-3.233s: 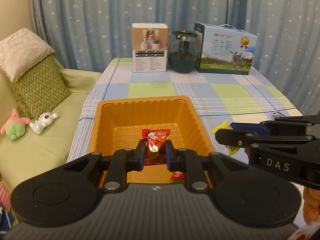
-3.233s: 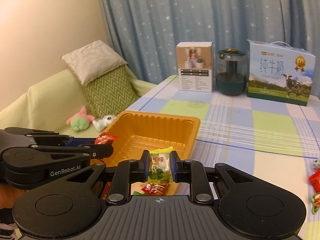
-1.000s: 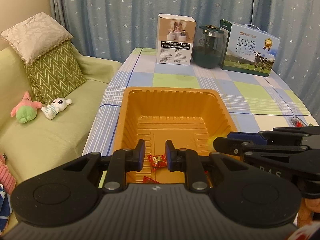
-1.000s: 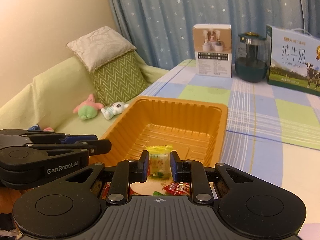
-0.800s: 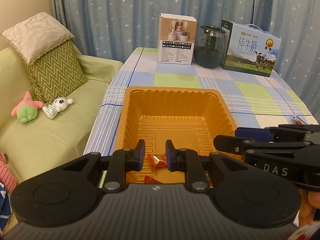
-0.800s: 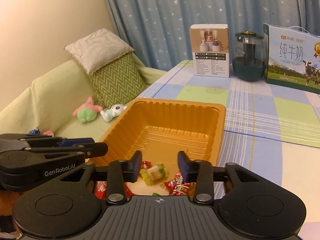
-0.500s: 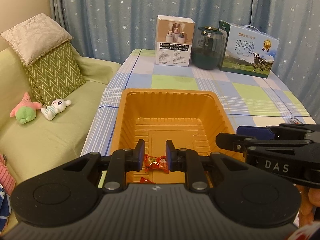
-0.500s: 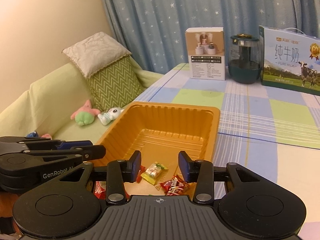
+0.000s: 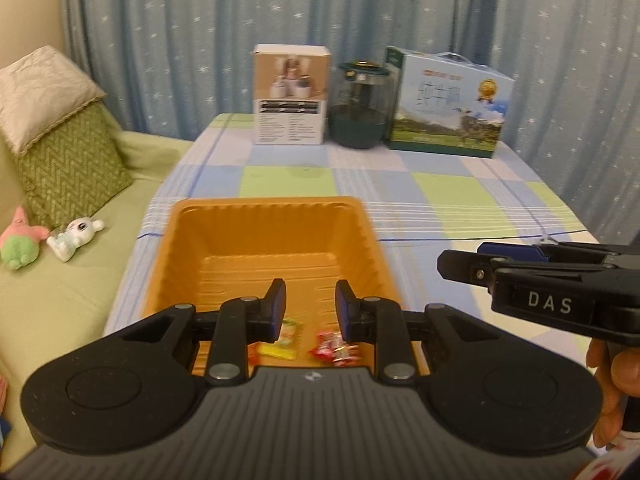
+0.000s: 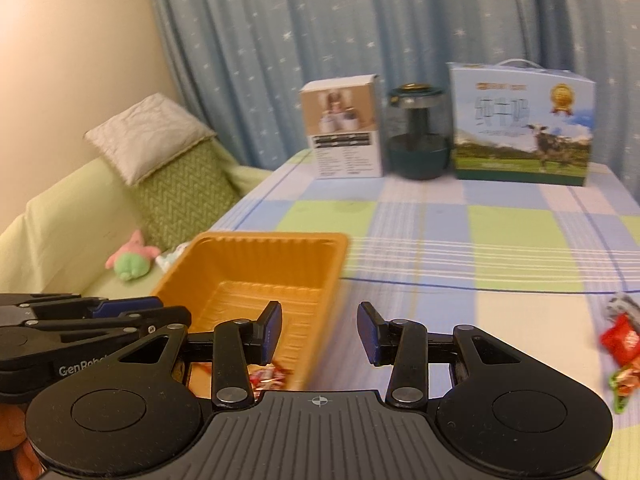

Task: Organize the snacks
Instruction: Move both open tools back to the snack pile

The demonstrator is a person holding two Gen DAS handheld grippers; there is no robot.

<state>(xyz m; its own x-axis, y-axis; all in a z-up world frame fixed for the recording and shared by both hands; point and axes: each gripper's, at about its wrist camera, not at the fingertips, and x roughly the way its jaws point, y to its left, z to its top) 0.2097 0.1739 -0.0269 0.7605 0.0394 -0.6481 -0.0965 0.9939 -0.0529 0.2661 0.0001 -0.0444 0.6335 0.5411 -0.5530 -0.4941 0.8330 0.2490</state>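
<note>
The orange tray [image 9: 256,208] sits on the checked tablecloth. Near its front lie a red candy [image 9: 332,350] and a yellow-green candy [image 9: 286,330]. My left gripper [image 9: 311,306] hovers over the tray's near end; its jaws are opening and nothing is between them. My right gripper [image 10: 320,332] is open and empty, above the tray's right rim [image 10: 272,238] and the bare cloth. It also shows in the left wrist view as the right gripper [image 9: 460,270]. On the cloth at the right lie a red packet [image 10: 622,340] and a green-red candy [image 10: 624,378].
At the table's far edge stand a white box [image 9: 291,94], a dark green jar [image 9: 362,110] and a milk carton box [image 9: 448,104]. A green sofa with cushions [image 9: 68,152] and plush toys [image 9: 76,232] lies to the left. Curtains hang behind.
The right gripper opened and the yellow-green candy fell into the tray; that gripper then swung right. The left gripper's jaws parted a little and it drew back from the tray.
</note>
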